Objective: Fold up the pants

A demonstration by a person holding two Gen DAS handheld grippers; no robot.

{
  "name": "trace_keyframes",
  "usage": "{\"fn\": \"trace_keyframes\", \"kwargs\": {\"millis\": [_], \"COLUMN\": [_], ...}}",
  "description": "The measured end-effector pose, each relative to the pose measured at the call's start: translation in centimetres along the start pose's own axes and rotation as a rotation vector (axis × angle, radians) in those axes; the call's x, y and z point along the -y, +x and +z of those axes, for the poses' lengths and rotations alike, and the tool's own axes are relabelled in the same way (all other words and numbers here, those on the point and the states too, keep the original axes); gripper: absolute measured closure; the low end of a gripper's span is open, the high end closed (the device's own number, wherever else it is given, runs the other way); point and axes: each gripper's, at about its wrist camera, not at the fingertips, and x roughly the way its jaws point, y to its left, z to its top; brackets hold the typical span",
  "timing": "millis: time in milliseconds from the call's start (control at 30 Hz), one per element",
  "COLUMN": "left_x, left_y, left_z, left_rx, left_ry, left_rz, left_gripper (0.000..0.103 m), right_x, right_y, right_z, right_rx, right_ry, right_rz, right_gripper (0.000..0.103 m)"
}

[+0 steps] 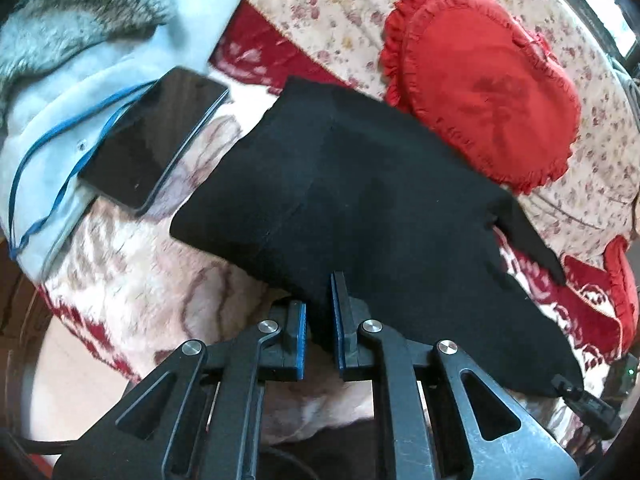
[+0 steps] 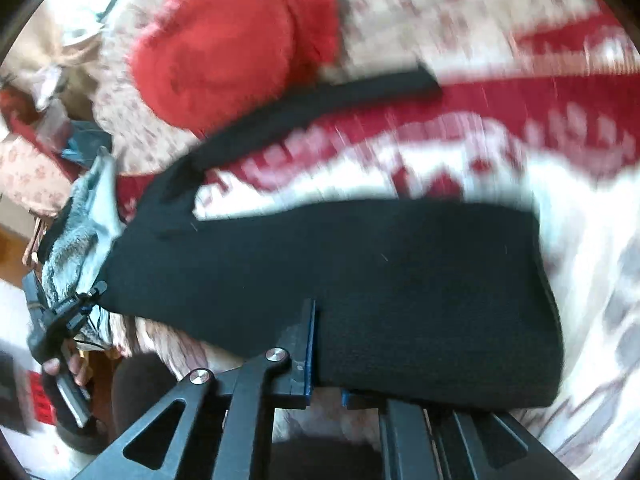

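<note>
Centrally, the black pants lie spread on a bed covered by a plush blanket patterned in cream and red; the fabric is matte, fine-knit and soft-edged, forming a broad folded panel with one narrow leg trailing away toward the far side in the right wrist view. Left gripper: black linkage arms with round steel pivot pins and blue-lined pads; the near hem of the pants runs down into the narrow gap between the two pads, so the gripper is clenched on the cloth edge. Right gripper: one blue-edged finger stands upright against the thick folded edge of the pants, while the opposite finger is buried under the cloth; its exact closure cannot be told, as the view is motion-blurred. Beside the pants, a red heart-shaped cushion with a ruffled frill rests on a floral-print quilt, its lower lobe touching the dark fabric. At the left, a pale blue coat with a grey fur collar carries a glossy black smartphone, rectangular with rounded corners, and a thin blue cable looping beside it. In the right wrist view the left gripper appears at the far left edge, held by a hand
</note>
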Motion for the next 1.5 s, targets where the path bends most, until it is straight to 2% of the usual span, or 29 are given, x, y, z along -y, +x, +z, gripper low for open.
{"fn": "trace_keyframes", "kwargs": {"millis": [33,100,233,300,367,467,533,567,600,633,667,767,900,933,1033,1167,1200,1367,1500], "left_x": [-0.1,-0.2,0.3,0.6,0.8,1.0,1.2,1.4,1.5,1.6,1.9,2.3,2.7,2.7,2.5,2.5,2.5,2.8,3.3], "left_y": [-0.2,-0.9,-2.9,-3.7,-4.3,-4.7,-4.9,-4.9,-4.8,-4.8,-4.6,-3.6,-0.8,0.0,2.0,1.6,1.5,0.4,0.1], "left_z": [-0.2,-0.3,-0.5,-0.7,-0.8,-0.7,-0.5,-0.4,-0.2,-0.1,0.0,0.2,0.0,0.0,-0.2,-0.1,0.0,0.5,1.2], "left_rx": [0.000,0.007,0.056,0.081,0.091,0.101,0.103,0.100,0.097,0.098,0.101,0.094,0.057,0.044,0.002,0.011,0.013,0.048,0.056], "left_ry": [0.005,0.016,0.069,0.097,0.113,0.112,0.113,0.114,0.113,0.111,0.111,0.119,0.136,0.144,0.163,0.159,0.158,0.162,0.172], "left_rz": [0.001,0.011,0.058,0.078,0.082,0.076,0.074,0.070,0.065,0.060,0.055,0.054,0.081,0.097,0.124,0.119,0.119,0.119,0.115], "left_gripper": [0.092,0.089,0.089,0.089,0.084,0.082,0.080,0.075,0.070,0.067,0.064,0.057,0.057,0.057,0.057,0.057,0.057,0.057,0.057], "right_x": [0.4,1.0,3.2,5.1,6.4,7.1,5.9,5.0,3.9,3.4,3.2,3.0,3.4,3.6,3.8,2.2,1.4,-3.0,-7.0], "right_y": [-0.7,-2.1,-5.3,-6.2,-6.2,-4.5,-3.1,-2.8,-2.7,-2.8,-3.4,-4.6,-2.4,-2.2,-2.5,-3.7,-4.0,-3.8,-1.6], "right_z": [-0.5,-1.0,-1.7,-1.4,-0.9,0.5,1.2,1.3,1.5,1.5,1.5,1.7,1.7,1.7,1.9,2.0,2.1,3.1,4.0], "right_rx": [0.016,0.037,0.094,0.126,0.147,0.167,0.159,0.163,0.175,0.187,0.210,0.245,0.169,0.172,0.182,0.209,0.222,0.244,0.189], "right_ry": [0.011,0.013,0.058,0.120,0.174,0.211,0.152,0.098,0.033,0.004,-0.010,-0.034,-0.055,-0.060,-0.011,-0.032,-0.046,-0.104,-0.175], "right_rz": [0.015,-0.001,-0.076,-0.098,-0.126,-0.088,-0.093,-0.150,-0.224,-0.249,-0.231,-0.268,-0.324,-0.333,-0.326,-0.344,-0.328,-0.260,-0.131], "right_gripper": [0.089,0.079,0.076,0.073,0.070,0.070,0.070,0.073,0.084,0.089,0.095,0.095,0.095,0.095,0.091,0.079,0.074,0.070,0.070]}}
